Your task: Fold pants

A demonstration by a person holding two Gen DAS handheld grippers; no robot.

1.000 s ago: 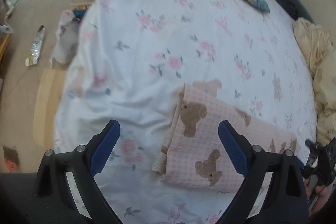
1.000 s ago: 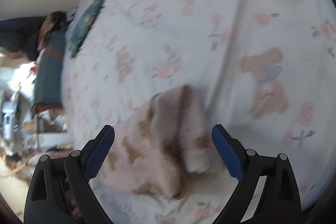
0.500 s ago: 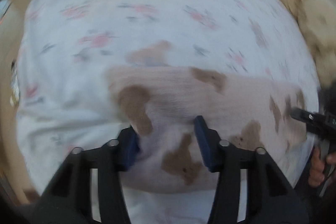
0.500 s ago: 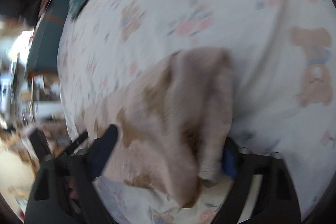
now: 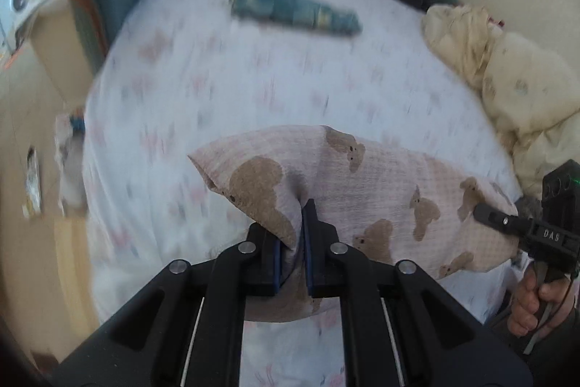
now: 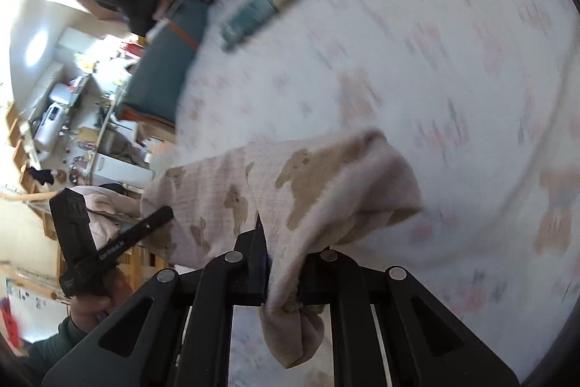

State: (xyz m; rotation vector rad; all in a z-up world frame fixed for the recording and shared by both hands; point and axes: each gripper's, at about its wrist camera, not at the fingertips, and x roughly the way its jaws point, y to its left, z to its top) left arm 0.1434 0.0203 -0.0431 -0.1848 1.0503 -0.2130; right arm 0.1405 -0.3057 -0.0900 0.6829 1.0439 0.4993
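Now the floral-sheeted bed [image 5: 224, 89] carries a teal bundle [image 5: 295, 11] near its far edge; both claws, left claw [image 5: 291, 249] and right claw [image 6: 284, 272], previously apart, are clamped on the pants [image 5: 380, 191].

On the white floral bedsheet [image 5: 224, 89]: one pink bear-print pair of pants [image 5: 380, 184], one long teal patterned cloth [image 5: 293, 10], two black grippers.

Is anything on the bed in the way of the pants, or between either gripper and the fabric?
Nothing visible. Both the left gripper and right gripper have their jaws shut directly on the pants. The folded teal cloth lies far up the bedsheet, apart from the pants.
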